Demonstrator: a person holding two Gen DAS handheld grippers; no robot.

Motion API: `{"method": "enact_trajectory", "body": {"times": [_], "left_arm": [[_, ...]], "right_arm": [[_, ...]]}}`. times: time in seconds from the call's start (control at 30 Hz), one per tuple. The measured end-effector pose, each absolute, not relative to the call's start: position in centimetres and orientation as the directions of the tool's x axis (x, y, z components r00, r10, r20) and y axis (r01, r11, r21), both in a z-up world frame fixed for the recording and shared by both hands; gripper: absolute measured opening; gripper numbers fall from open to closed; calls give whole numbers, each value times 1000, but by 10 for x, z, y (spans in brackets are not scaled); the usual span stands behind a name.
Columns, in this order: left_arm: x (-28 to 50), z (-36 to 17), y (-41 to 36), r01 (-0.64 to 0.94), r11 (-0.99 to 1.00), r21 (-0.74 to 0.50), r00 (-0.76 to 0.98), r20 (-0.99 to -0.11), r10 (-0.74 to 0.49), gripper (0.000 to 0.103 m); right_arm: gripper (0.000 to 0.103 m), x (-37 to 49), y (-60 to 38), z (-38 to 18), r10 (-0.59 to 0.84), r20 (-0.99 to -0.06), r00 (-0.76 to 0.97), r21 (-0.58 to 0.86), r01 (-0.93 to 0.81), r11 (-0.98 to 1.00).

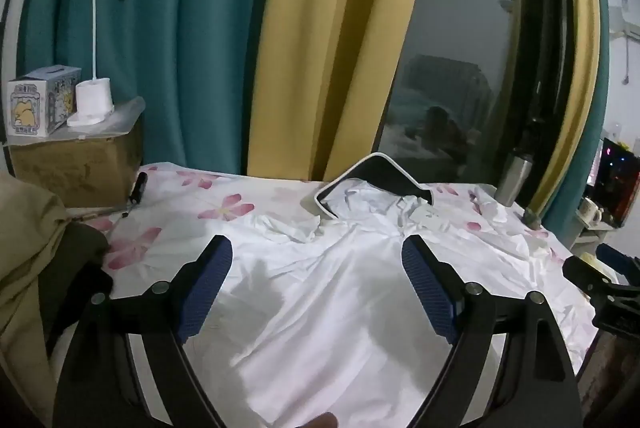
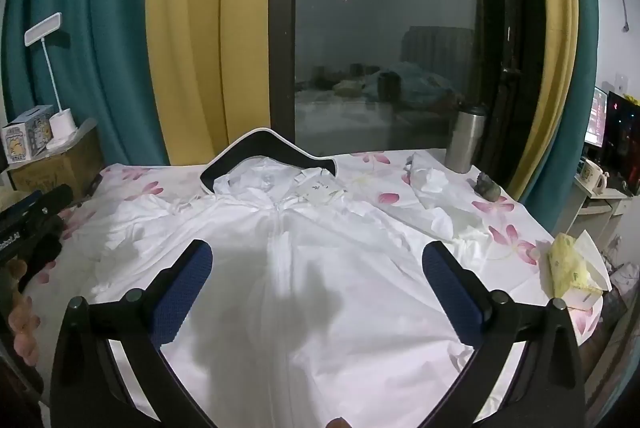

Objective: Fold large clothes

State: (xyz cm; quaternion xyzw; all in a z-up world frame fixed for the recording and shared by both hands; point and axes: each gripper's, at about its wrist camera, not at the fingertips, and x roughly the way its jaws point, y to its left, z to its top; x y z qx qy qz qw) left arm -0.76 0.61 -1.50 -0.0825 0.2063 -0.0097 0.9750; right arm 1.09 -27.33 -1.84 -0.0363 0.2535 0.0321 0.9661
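A white hooded jacket (image 2: 288,248) is spread flat, zip up, on the floral sheet (image 2: 504,228), its hood lying at the far side on a dark white-trimmed cushion (image 2: 264,143). The left gripper (image 1: 316,288) and the right gripper (image 2: 318,292) are both held wide above the garment's body, with nothing between the fingers. At the right edge a tissue pack (image 2: 572,268) is seen; a steel tumbler (image 2: 466,137) stands by the window, a cardboard box (image 1: 76,167) at the left edge

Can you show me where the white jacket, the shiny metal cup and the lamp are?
white jacket (image 2: 280,248): right wrist view, on its front zipper.
metal cup (image 2: 466,141): right wrist view, on its steel side.
lamp (image 1: 93,95): left wrist view, on its white base.
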Motion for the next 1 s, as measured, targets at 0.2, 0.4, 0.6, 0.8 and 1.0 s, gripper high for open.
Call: {"method": "enact_trajectory", "body": {"times": [0.2, 0.4, 0.6, 0.8, 1.0], "left_arm": [[-2, -23, 8, -12, 989, -146, 906, -420, -51, 89], [-1, -22, 4, -7, 991, -132, 911, -410, -48, 89], [1, -18, -2, -5, 996, -93, 907, -419, -34, 89], [0, -18, -4, -6, 996, -95, 906, -421, -35, 89], [4, -17, -1, -18, 993, -114, 894, -446, -35, 89]], "right_arm": [[103, 13, -274, -19, 34, -495, 868, -56, -71, 996], [103, 15, -279, -21, 27, -505, 863, -53, -62, 997], [103, 16, -279, -23, 27, -506, 862, -53, -62, 997], [103, 15, -281, -25, 30, -513, 858, -46, -63, 997], [103, 19, -284, -28, 30, -521, 853, -40, -60, 997]]}}
